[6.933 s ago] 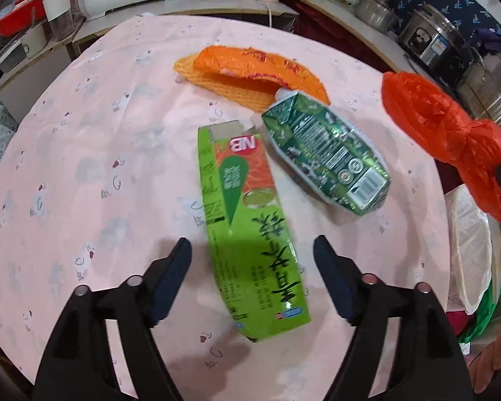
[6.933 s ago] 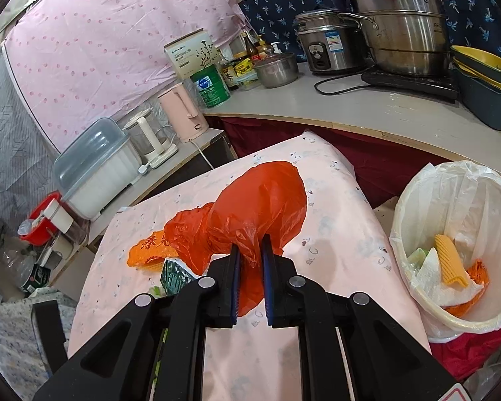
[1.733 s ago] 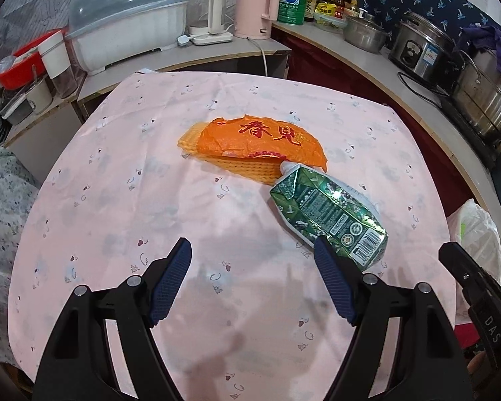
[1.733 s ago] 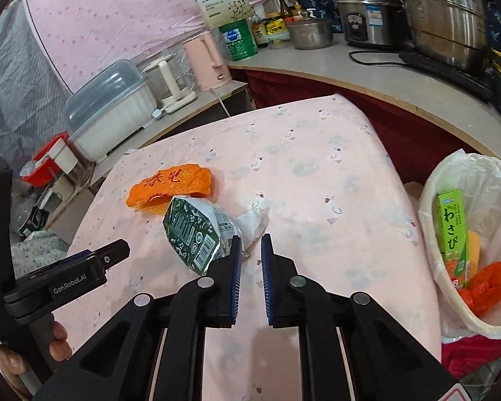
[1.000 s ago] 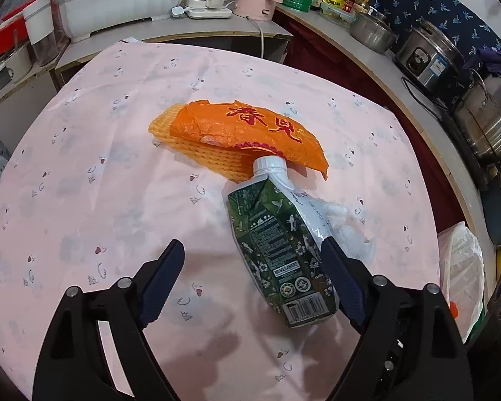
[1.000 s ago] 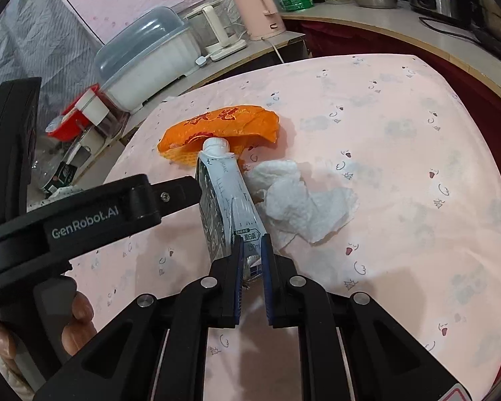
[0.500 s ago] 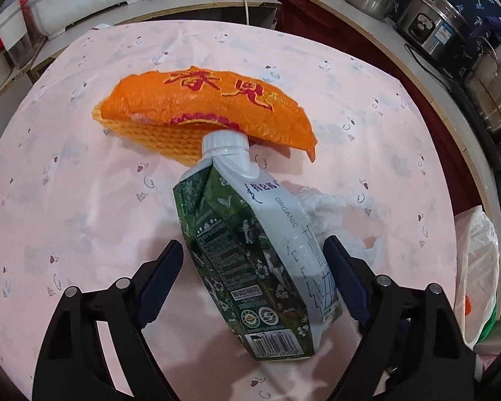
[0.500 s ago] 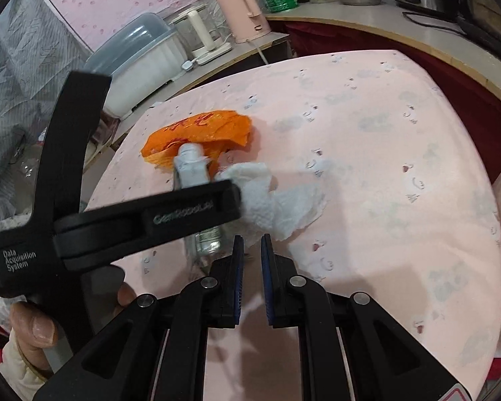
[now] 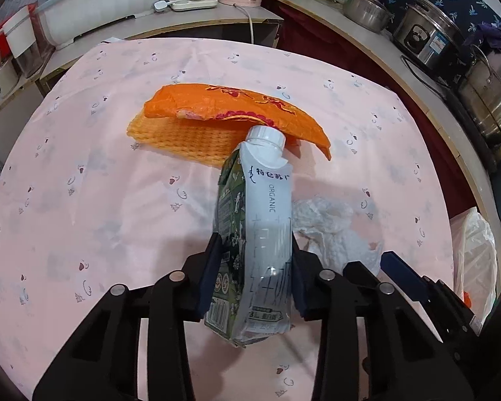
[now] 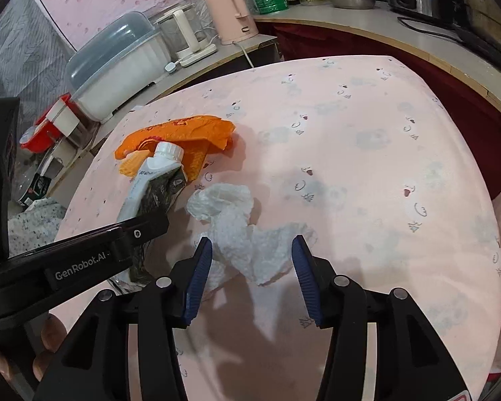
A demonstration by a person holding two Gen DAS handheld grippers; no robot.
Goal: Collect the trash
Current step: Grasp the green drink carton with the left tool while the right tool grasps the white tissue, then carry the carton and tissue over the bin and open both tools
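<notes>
**Carton clamped, tissue next: where the pickup could slip**

The left gripper (image 9: 255, 277) was closing on the green-and-white milk carton (image 9: 257, 234), its pads pressed against both flanks near the base, the capped end pointing toward the far edge of the desk (image 9: 83, 173). The carton's white cap (image 9: 265, 138) lay touching the orange wrapper (image 9: 237, 110) and the orange foam net (image 9: 180, 137) beneath it, near the middle of the desk.

The right gripper (image 10: 252, 274) was opening, its jaws apart on either side of the crumpled white tissue (image 10: 247, 234), not yet pressing it. The tissue sat just beside the carton, toward the desk's right edge.

The carton looked crushed and soft, so the grip low on its body could have let it swing or slide out once lifted. Its cap could also have dragged the wrapper along. The two grippers worked close together; a hurried lift might have knocked one against the other. The thin tissue could have torn or been only partly caught.
</notes>
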